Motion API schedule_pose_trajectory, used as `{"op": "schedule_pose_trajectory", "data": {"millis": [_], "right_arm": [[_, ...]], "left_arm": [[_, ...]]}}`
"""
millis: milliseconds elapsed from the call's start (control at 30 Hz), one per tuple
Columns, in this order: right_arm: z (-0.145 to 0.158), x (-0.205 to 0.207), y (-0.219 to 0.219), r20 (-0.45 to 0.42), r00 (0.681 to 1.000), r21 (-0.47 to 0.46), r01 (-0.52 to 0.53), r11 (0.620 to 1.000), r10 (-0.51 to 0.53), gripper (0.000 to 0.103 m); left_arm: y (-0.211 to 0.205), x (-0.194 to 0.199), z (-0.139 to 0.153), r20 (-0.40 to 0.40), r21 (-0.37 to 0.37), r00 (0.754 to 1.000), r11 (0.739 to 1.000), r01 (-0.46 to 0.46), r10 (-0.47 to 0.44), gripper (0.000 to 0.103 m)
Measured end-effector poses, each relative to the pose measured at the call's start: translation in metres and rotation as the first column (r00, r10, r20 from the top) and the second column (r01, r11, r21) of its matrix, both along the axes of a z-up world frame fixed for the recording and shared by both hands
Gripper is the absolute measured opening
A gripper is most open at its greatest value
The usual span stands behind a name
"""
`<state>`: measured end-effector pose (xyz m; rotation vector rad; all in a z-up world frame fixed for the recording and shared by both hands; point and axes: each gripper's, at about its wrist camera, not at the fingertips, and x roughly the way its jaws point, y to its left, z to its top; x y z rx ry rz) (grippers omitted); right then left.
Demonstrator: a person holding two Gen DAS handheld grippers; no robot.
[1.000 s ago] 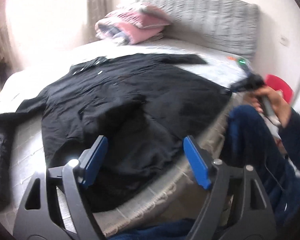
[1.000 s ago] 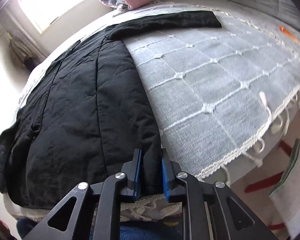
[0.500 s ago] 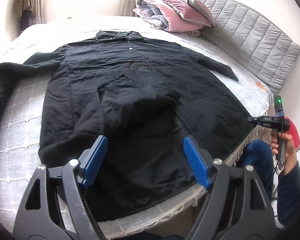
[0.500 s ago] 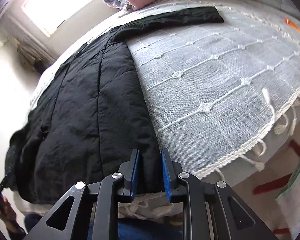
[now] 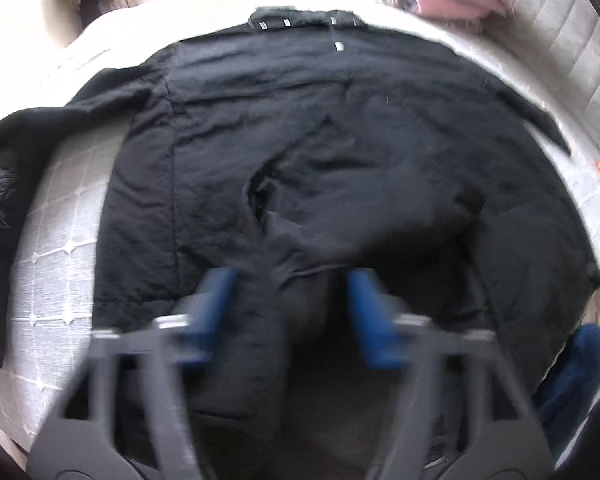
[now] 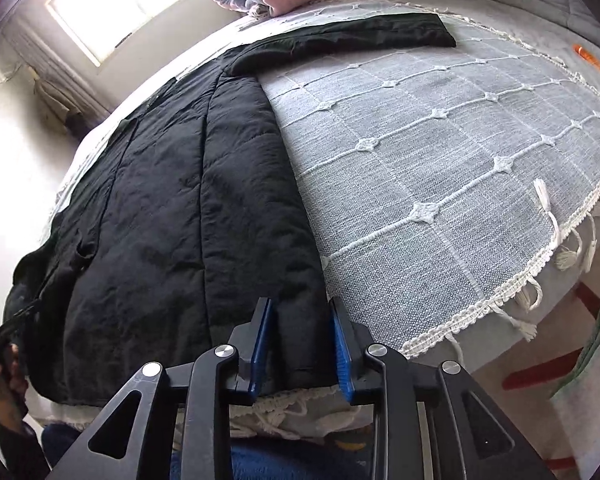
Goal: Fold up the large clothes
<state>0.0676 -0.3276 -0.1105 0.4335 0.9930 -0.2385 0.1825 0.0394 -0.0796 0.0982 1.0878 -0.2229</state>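
Jaws closing left, opening right, astride coat [image 6: 180,200] hem.

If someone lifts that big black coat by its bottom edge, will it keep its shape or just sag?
The black coat would probably sag: it lies creased and rumpled near the hem in the left wrist view. Its quilted panels suggest padding, so perhaps bulky yet light. The slight sheen hints it could slide on the woven bedspread.
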Motion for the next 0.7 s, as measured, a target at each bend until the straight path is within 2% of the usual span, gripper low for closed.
{"op": "schedule_pose_trajectory", "data": {"millis": [33,100,167,233,367,467,533,600,700], "right_arm": [[0.0,0.001,0.002,-0.003,1.0,-0.011,-0.001,1.0,0.001,0.03],[0.0,-0.001,0.004,-0.002,1.0,-0.03,-0.002,1.0,0.002,0.03],[0.0,-0.002,0.004,0.001,1.0,-0.03,-0.002,1.0,0.002,0.031],[-0.002,-0.003,0.002,0.003,1.0,-0.018,0.003,1.0,-0.003,0.034],[-0.003,-0.004,0.002,0.01,1.0,-0.017,0.004,1.0,-0.004,0.036],[-0.003,-0.003,0.004,0.008,1.0,-0.033,0.001,0.999,-0.001,0.039],[-0.003,-0.002,0.006,0.006,1.0,-0.037,0.0,0.999,0.0,0.041],[-0.003,-0.002,0.006,0.005,1.0,-0.04,0.0,0.999,0.0,0.042],[-0.002,-0.003,0.007,0.003,1.0,-0.042,0.003,0.999,-0.003,0.043]], "left_arm": [[-0.001,-0.004,-0.003,-0.024,-0.01,1.0,1.0,0.019,-0.019,0.016],[-0.007,-0.022,0.002,0.029,0.021,0.997,0.997,0.071,-0.072,0.013],[-0.016,-0.051,0.012,0.095,0.054,0.981,0.985,0.165,-0.17,0.012],[-0.019,-0.088,0.019,0.138,0.056,0.944,0.953,0.296,-0.301,0.012],[-0.007,-0.148,0.022,0.191,0.127,0.867,0.888,0.443,-0.46,0.013],[0.013,-0.177,0.024,0.22,0.104,0.838,0.866,0.489,-0.5,0.013],[0.026,-0.189,0.026,0.236,0.07,0.829,0.859,0.506,-0.507,0.013],[0.032,-0.195,0.033,0.259,0.034,0.828,0.861,0.507,-0.497,0.015],[0.033,-0.186,0.041,0.279,-0.018,0.845,0.877,0.48,-0.457,0.027]]}}
